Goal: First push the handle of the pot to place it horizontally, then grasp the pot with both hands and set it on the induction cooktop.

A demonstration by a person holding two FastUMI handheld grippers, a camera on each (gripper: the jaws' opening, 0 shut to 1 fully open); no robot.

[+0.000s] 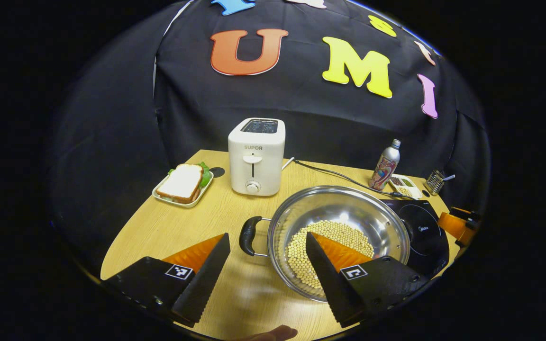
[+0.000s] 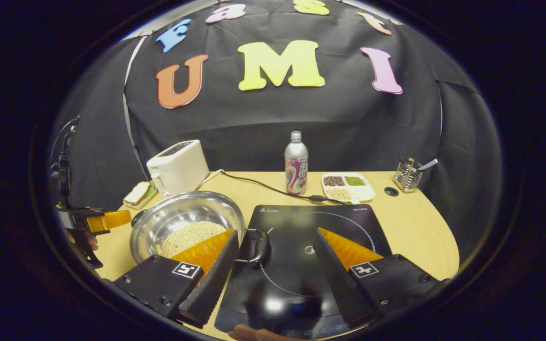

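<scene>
Both claws wide and empty, each lined up on a pot handle.

Left claw point(image 1: 266, 265) is spread wide, framing the pot's left handle point(image 1: 249, 235); the pot point(image 1: 349, 208), with beans in it, sits on the surface point(image 1: 159, 227) just left of the induction cooktop point(image 2: 296, 265). Right claw point(image 2: 273, 267) is equally wide, and the right handle point(image 2: 254, 246) lies beside its left finger, over the cooktop's edge. The handles look level, so the two-handed grasp seems to be the step in hand: next, close on both handles, lift evenly and shift right.
</scene>
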